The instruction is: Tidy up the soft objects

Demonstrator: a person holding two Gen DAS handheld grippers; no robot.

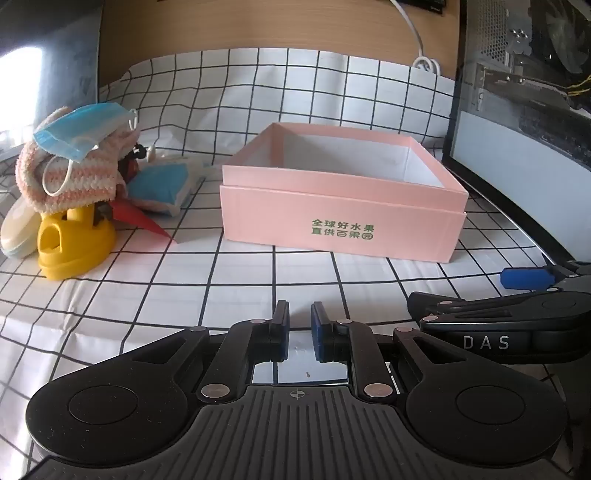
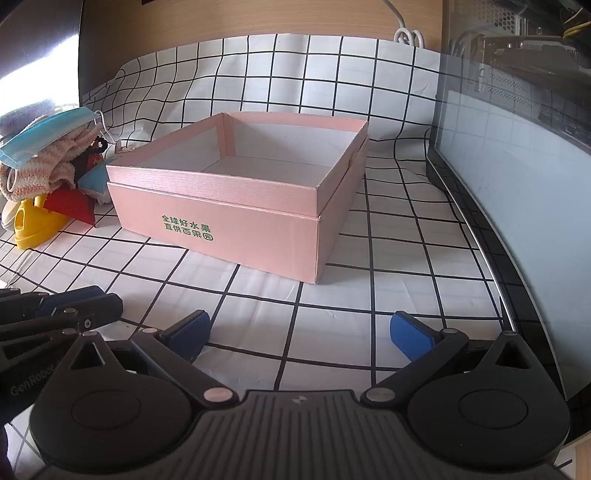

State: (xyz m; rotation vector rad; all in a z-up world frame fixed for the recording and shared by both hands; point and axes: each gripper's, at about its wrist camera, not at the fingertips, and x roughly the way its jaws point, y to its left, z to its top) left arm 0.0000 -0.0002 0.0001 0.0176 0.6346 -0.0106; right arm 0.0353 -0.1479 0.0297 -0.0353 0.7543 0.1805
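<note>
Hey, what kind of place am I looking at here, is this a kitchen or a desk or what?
Probably a home or office desk, not a kitchen. A glass-sided computer case stands at the right, a white cable trails along the wooden back panel, and a grid-pattern cloth covers the surface.

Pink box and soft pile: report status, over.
Left gripper nearly shut, empty; right gripper open, empty. Pink box empty, open-topped. Face mask atop striped knit cloth, left of box. Path unobstructed.
</note>
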